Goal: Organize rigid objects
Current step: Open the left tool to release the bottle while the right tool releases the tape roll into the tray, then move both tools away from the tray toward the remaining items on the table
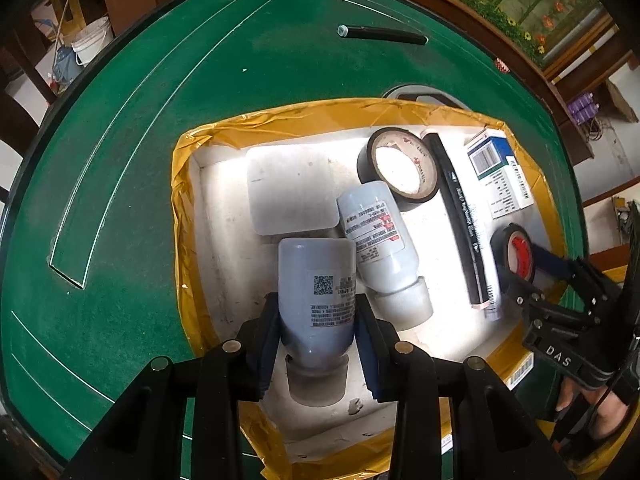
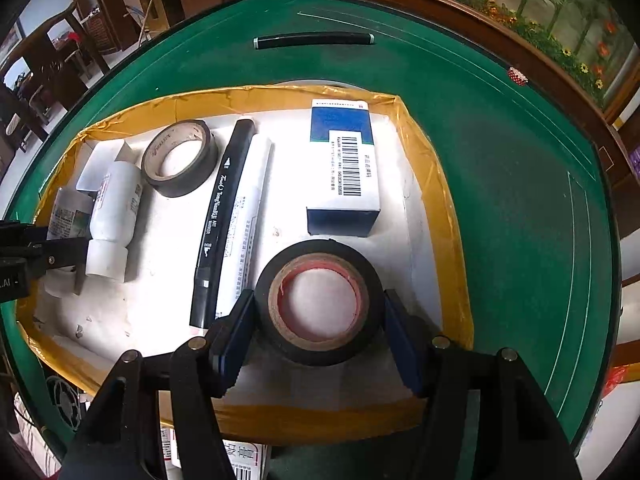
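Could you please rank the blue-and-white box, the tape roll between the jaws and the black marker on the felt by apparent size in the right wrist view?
1. Tape roll, nearest the camera, so unsure against the box.
2. Blue-and-white box.
3. Black marker.

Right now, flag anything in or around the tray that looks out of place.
One black marker lies alone on the green felt beyond the tray, while its twin is inside. In the tray, the two white bottles lie tipped at crossed angles. Nothing looks spilled or broken.
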The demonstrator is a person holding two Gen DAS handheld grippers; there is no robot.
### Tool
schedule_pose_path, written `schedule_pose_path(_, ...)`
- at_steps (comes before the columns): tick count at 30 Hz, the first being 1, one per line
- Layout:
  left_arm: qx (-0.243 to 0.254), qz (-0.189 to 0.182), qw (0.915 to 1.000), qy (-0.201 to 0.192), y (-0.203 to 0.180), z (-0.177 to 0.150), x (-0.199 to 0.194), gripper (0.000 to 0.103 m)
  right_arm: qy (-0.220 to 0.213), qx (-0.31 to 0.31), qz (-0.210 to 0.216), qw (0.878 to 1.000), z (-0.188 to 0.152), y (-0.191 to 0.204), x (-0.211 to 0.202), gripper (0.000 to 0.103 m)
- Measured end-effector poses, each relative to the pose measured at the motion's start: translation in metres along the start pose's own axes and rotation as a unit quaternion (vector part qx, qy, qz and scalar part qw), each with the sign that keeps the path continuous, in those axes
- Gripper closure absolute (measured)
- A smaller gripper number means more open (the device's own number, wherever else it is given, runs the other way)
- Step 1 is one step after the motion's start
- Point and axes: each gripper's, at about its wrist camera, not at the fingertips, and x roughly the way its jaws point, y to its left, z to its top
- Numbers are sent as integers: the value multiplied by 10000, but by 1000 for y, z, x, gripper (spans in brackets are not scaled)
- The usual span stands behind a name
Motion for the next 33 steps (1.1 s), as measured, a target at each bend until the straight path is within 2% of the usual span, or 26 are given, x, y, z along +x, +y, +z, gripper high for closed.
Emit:
schedule_pose_path(2, -24, -12, 10000, -42, 1, -1, -3, 59, -43, 77, 92, 9999, -2, -1, -3, 42)
schedule_pose_path(4, -43, -43, 9999, -121, 1, -2, -7, 47, -128, 102, 108, 9998, -5, -2, -9, 37)
schedule_pose_path(5, -51, -39, 9998, -172, 0, -3, -10, 40, -187, 117, 144, 9997, -6, -2, -12, 32)
schedule_pose_path(8, -66, -12, 9997, -248, -5, -4, -15, 32, -322, 129, 205, 9992, -9, -2, -23, 30)
schedule_pose_path(13, -31, 88, 9993, -353, -15, -9, -26, 30, -551, 156, 354, 9977, -13, 1, -41, 29)
schedule_pose_path(15, -24, 144, 9990, -431, -18, -12, -33, 25, -634, 170, 410, 9970, -18, 1, -47, 26)
schedule_pose_path(20, -137, 218, 9973, -689, -21, -25, -56, 22, -814, 167, 552, 9950, -32, -1, -67, 21)
schedule_pose_path(24, -336, 166, 9948, -946, -19, -41, -76, 12, -925, 170, 614, 9937, -44, -6, -83, 16)
schedule_pose_path(33, -800, 236, 9917, -979, -3, -89, -88, 12, -795, 33, 842, 9933, -71, -12, -93, 16)
